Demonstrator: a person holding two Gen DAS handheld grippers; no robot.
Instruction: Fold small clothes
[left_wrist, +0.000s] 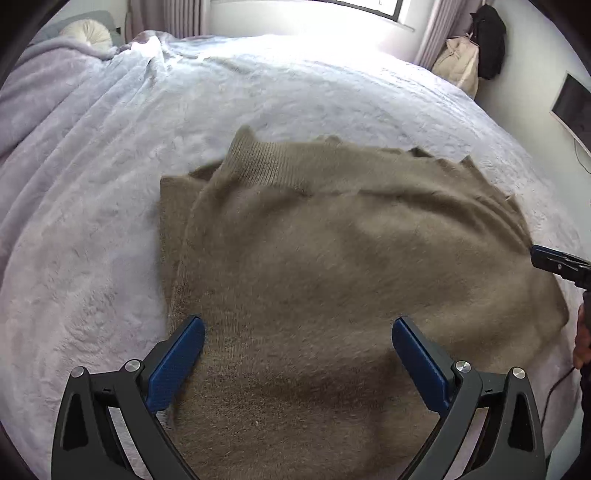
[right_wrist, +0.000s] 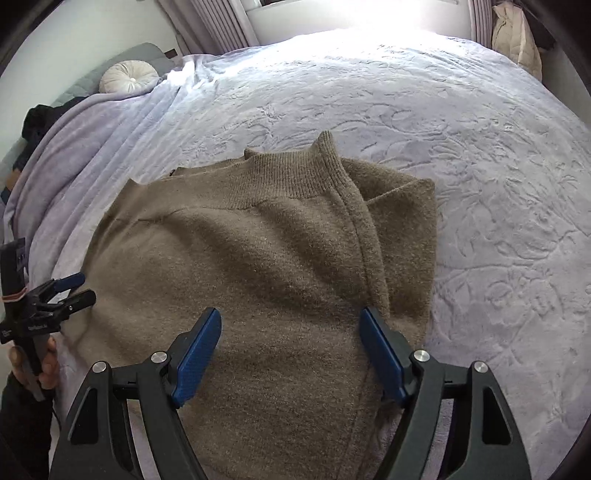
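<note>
A brown knitted sweater (left_wrist: 332, 258) (right_wrist: 258, 266) lies on the lavender bed cover (left_wrist: 110, 184) (right_wrist: 498, 184), its ribbed collar (left_wrist: 266, 162) (right_wrist: 291, 173) at the far end. Both side edges are folded in over the body. My left gripper (left_wrist: 297, 326) hovers open over the sweater's near left part, with only flat fabric below its blue pads (left_wrist: 177, 365). My right gripper (right_wrist: 291, 314) stands open over the near right part, its right pad (right_wrist: 380, 350) beside the folded-in seam. Each gripper shows in the other's view, the right gripper (left_wrist: 554, 262) and the left gripper (right_wrist: 72, 290), at the sweater's sides.
A round cream cushion (left_wrist: 88, 33) (right_wrist: 127, 75) rests at the head of the bed. A beige coat (left_wrist: 458, 62) and a black garment (left_wrist: 489, 37) hang at the far right. Dark clothes (right_wrist: 40, 118) lie at the left edge. A person's hand (right_wrist: 37, 365) holds the left gripper.
</note>
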